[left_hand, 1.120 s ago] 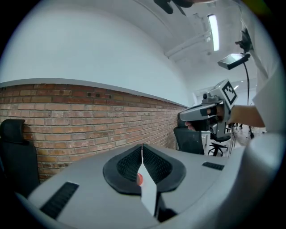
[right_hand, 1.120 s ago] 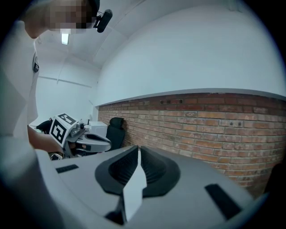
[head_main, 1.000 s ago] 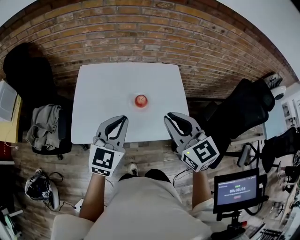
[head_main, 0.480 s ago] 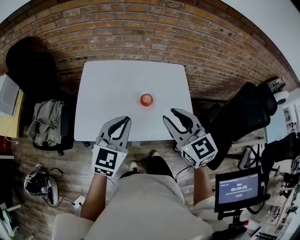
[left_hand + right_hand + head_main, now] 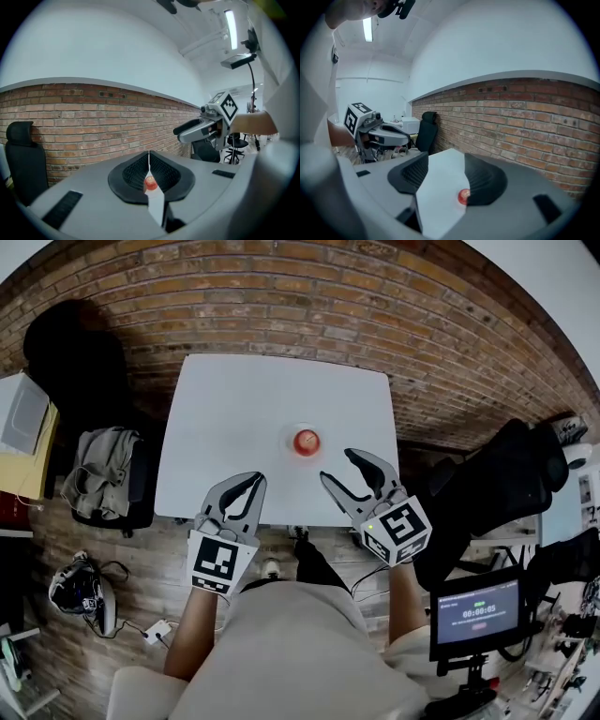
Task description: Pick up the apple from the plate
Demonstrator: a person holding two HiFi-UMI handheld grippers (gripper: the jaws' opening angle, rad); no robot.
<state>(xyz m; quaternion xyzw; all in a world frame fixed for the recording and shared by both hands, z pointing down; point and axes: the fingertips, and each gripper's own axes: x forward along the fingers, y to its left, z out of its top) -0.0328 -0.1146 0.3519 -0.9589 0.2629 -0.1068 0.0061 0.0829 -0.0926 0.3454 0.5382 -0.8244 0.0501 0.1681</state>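
The apple [image 5: 306, 441] is sitting on a small plate [image 5: 290, 432] near the person's edge of the white surface [image 5: 234, 409], and neither tool is touching it. The right hand-held gripper [image 5: 338, 465] is hovering at about 5 o'clock from the plate, close to it. Its jaws are standing spread and have just been opening, with nothing between them yet. In the right gripper view the apple is showing low in the gap beside the right-hand jaw, so this spread is most likely being made ready to take the fruit's width. The tool is pointing toward 11 o'clock, roughly in line with the apple. The left hand-held gripper [image 5: 248, 482] is hanging at about 7 o'clock from the plate, farther off, with its jaws pressed together and empty. It is probably being kept aside because one tool is enough for a single small fruit.
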